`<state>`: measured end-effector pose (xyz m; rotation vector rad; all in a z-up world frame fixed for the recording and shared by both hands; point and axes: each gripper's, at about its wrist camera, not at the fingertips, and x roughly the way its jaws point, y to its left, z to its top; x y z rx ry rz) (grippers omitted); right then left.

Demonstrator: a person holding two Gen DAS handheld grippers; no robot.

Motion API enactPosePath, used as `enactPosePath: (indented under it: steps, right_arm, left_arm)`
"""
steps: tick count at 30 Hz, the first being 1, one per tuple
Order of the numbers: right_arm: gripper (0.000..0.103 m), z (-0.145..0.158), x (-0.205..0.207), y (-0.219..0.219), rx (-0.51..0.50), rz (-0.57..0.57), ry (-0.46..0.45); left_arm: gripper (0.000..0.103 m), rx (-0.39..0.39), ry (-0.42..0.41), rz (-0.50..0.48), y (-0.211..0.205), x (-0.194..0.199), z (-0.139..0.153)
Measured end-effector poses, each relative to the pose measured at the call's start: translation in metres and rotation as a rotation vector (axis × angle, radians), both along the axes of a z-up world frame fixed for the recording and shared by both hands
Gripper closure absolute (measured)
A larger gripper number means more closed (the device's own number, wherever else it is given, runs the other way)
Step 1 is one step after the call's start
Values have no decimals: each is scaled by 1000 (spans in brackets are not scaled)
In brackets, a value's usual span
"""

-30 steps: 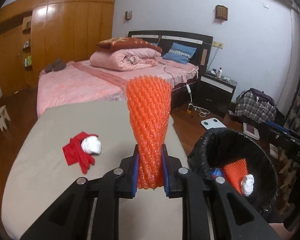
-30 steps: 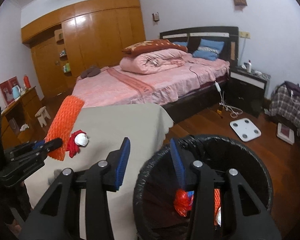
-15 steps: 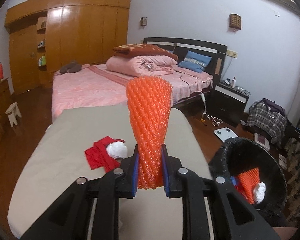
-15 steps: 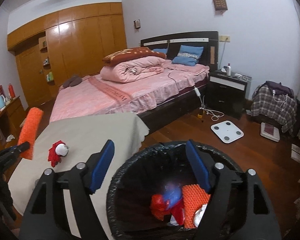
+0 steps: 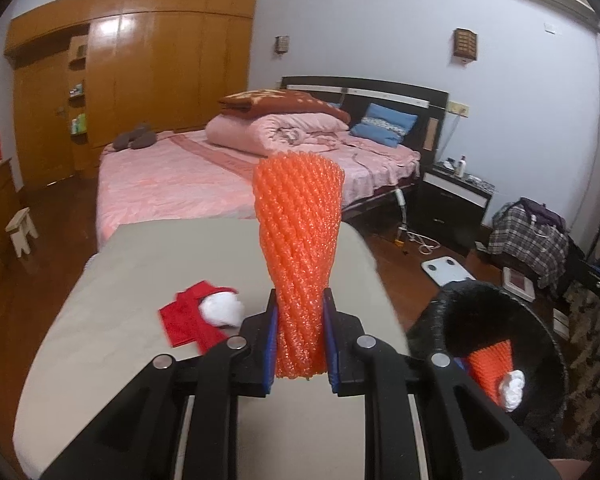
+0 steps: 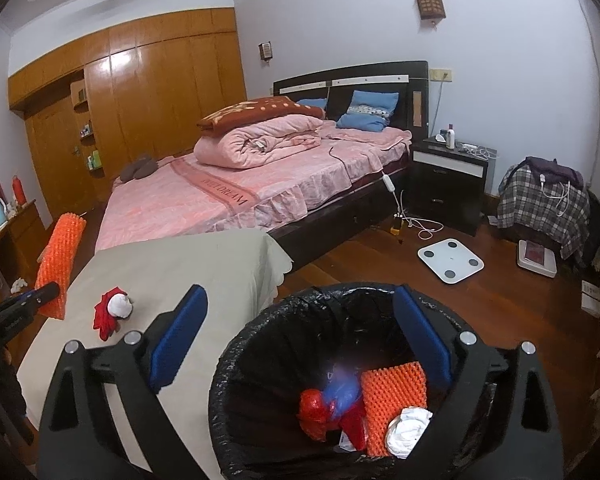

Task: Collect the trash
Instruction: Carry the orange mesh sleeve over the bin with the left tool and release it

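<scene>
Left claw (image 5: 300, 344): pinching the base of the orange foam net (image 5: 299, 248), which is standing upright above the counter (image 5: 120, 320).
Right claw (image 6: 300, 336): jaws have just been opening, now gaping wide and empty over the black bin (image 6: 260, 344).
Bin contents: orange net, red and blue wrappers, white wad are lying inside.
Counter: red scrap (image 5: 184, 320) with white ball (image 5: 220, 310) is sitting there.
</scene>
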<state>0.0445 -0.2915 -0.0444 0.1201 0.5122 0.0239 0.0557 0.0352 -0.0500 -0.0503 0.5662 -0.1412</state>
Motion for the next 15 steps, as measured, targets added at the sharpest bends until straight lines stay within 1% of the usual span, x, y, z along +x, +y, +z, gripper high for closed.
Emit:
enactPosePath:
  steps: [3,9,13,15]
  right_arm:
    - [11,1,-2,-9,0,-20,1]
    - [11,1,-8,-27,-10,-64,-1]
    - [11,-2,-13,-43,-13,-99,4]
    - [11,-3,-15,-50,-8,-116,5]
  left_arm:
    - [83,-6,1,-50,-19,4,-1]
    - [83,-20,6,-189,-79,15,-8]
    - [83,-12,12,-283,-121,18,-15]
    - [83,-13,16,-314,-135,20,-18]
